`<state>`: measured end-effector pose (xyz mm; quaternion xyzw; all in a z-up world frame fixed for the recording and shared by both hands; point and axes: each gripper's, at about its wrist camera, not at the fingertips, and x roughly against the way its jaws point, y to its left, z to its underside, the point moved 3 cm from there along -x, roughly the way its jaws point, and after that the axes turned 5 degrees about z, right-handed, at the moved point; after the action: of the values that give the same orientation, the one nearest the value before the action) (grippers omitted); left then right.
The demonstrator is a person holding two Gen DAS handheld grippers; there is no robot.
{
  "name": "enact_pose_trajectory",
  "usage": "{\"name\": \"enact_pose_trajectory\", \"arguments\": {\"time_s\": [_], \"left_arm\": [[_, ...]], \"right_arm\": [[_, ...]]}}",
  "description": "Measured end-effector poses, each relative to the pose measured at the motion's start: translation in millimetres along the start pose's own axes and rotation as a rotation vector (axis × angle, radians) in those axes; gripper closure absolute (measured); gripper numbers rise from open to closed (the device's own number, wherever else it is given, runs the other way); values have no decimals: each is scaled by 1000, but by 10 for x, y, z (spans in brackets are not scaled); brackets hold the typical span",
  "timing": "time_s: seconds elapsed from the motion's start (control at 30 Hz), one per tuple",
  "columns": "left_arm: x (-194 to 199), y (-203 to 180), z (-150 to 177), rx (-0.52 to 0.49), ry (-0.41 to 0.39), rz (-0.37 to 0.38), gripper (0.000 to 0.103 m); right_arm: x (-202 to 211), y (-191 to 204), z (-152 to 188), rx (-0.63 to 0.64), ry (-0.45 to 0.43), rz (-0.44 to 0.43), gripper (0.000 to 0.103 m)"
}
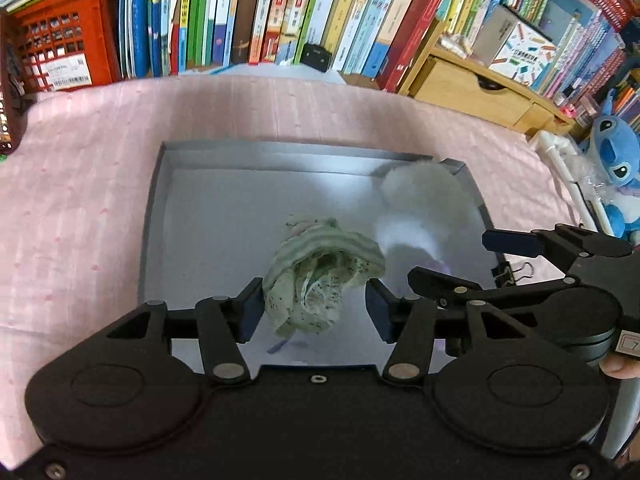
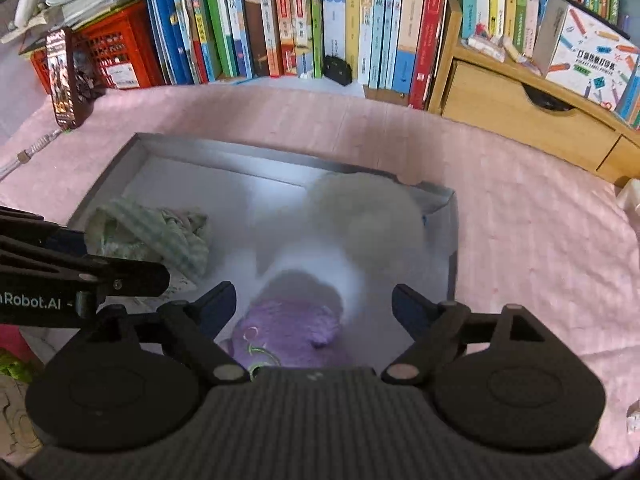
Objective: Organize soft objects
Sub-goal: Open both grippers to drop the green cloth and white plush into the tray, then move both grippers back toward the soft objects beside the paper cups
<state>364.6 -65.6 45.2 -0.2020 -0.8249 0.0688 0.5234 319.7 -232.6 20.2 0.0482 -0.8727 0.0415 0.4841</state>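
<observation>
A crumpled green cloth (image 1: 320, 276), pale with a checked band and dark speckles, sits in the grey tray (image 1: 188, 208), towards its near left part as the right wrist view shows it. The left hand-held gripper (image 1: 316, 304) stands around it with the jaws apart: the left pad lies right at the cloth's edge, though whether it touches I cannot tell, and the right pad stands clear of it, so the cloth is not pinched. In the tray's far right corner lies a white fluffy object (image 1: 424, 200), blurred in both views, and just beneath it, near the front, a purple soft item (image 2: 292, 332) with a small stitched pattern. The right hand-held gripper (image 2: 314, 308) hangs over that purple item with its jaws wide apart and nothing between the pads. That makes three soft things in one tray, and two grippers, each seen from the other's camera at the frame edge. The tray rests on a pink sheet (image 1: 80, 184) with small dots, spread like bedding; whether it is a bed or a bench I cannot tell. Behind it runs a long row of upright books (image 1: 280, 12), too many to count, with one red plastic crate (image 1: 60, 48) at the left and one wooden drawer unit (image 1: 472, 92) at the right. One blue plush toy (image 1: 616, 160) sits at the far right, and a phone (image 2: 62, 76) stands propped at the left.
</observation>
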Motion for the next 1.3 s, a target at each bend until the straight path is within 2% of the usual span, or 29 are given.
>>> {"name": "enact_pose_trajectory", "arguments": {"time_s": [0.3, 0.57, 0.87, 1.17, 1.3], "left_arm": [[410, -148, 105, -58, -70, 10, 44], [904, -300, 352, -135, -173, 32, 35], [1443, -487, 803, -239, -310, 69, 24], [1786, -495, 1375, -296, -406, 83, 19], [1819, -480, 1569, -313, -413, 71, 18]], "right_arm": [[387, 48, 31, 9, -76, -7, 10], [844, 114, 161, 36, -167, -29, 9], [1366, 242, 465, 77, -295, -60, 7], [1712, 537, 899, 132, -412, -84, 5], [1775, 676, 1093, 172, -443, -82, 4]]}}
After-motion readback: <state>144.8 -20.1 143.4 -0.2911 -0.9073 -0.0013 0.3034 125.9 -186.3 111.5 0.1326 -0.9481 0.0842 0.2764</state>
